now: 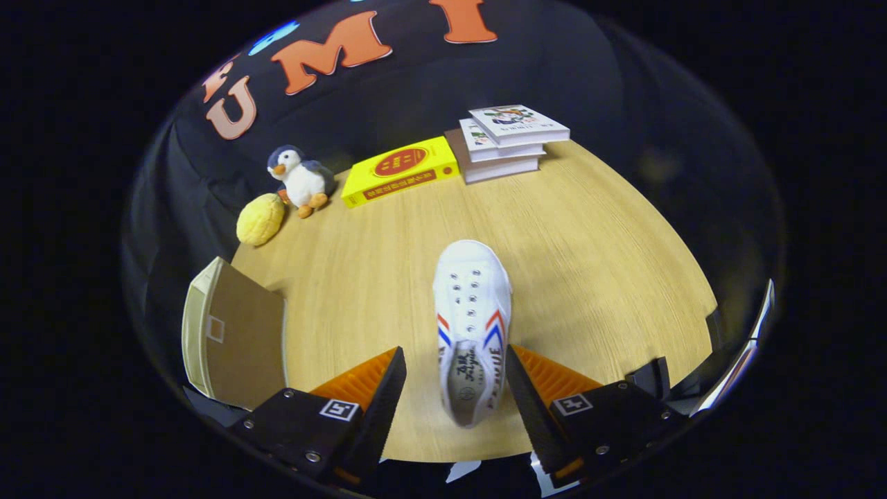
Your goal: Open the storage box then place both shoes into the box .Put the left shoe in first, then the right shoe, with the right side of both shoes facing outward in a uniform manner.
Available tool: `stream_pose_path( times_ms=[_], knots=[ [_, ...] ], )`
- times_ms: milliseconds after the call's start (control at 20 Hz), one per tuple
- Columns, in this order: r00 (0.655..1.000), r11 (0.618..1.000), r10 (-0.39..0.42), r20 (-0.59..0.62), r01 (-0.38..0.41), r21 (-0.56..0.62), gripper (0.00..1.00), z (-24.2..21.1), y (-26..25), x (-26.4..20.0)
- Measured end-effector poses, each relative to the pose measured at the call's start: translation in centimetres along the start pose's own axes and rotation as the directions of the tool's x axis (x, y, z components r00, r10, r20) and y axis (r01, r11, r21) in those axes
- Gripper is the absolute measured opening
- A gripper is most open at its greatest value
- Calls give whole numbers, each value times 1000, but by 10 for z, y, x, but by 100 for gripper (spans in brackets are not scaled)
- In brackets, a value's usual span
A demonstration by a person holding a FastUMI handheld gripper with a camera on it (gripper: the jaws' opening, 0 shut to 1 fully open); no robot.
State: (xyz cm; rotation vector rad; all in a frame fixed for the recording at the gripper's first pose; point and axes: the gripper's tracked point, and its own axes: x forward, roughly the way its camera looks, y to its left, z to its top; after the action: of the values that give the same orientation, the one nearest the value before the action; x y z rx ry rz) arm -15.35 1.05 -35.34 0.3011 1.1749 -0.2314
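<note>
So over on the far left there's the beige fabric storage box (232,333) with its brown flap lid, sitting at the edge of the light wooden round table (589,263), just beyond the left finger. Behind it near the back of the table is a yellow bumpy plush bun (260,219), touching or almost touching a small grey-and-white penguin plush toy (301,179). Next along is a yellow hardcover book (400,170) lying flat, then a stack of white books (509,142) right beside it. Front and center, the white canvas sneaker with red and blue stripes (471,326) lies toe pointing away, heel end sitting between the fingers of the gripper (454,388). The fingers are spread wide, the right one looks right against the shoe's side, the left one clearly apart from it.
</note>
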Motion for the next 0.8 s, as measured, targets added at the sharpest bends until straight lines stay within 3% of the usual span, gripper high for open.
stream_pose_path(
  times_ms=[450,550,600,750,800],
  knots=[
    [995,1000,-2,-103,-1,-31,67,-29,-31,56],
    [992,999,47,-121,-48,0,54,-31,-23,59],
    [989,998,63,-131,-61,14,41,-31,-21,58],
    [988,997,68,-135,-61,55,28,-29,-24,60],
    [989,996,70,-134,-61,71,18,-29,-25,58]
  ],
)
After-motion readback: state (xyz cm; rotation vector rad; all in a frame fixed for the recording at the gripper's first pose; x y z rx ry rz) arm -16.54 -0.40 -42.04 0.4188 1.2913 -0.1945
